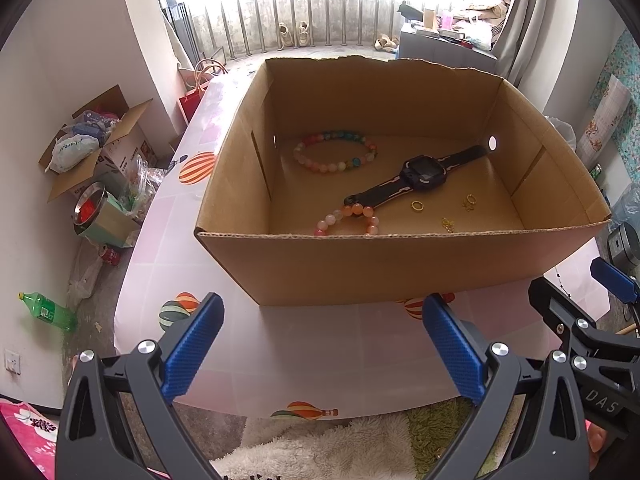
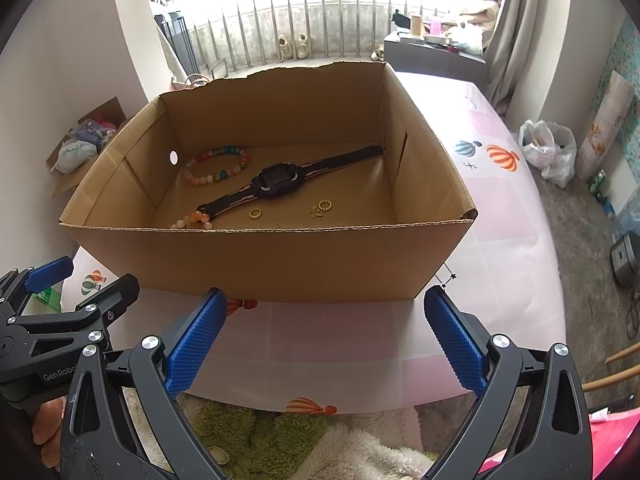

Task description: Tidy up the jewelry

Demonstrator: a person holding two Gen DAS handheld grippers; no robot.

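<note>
An open cardboard box stands on the table. Inside lie a multicoloured bead bracelet, an orange-pink bead bracelet, a dark watch, a gold ring, gold earrings and a small gold piece. My left gripper is open and empty, in front of the box. My right gripper is open and empty, also before the box. A thin dark chain lies on the table by the box's right corner.
The table has a pink cloth with balloon prints. On the floor at left are an open carton of bags, a metal bowl, a red can and a green bottle. A white plastic bag lies at right.
</note>
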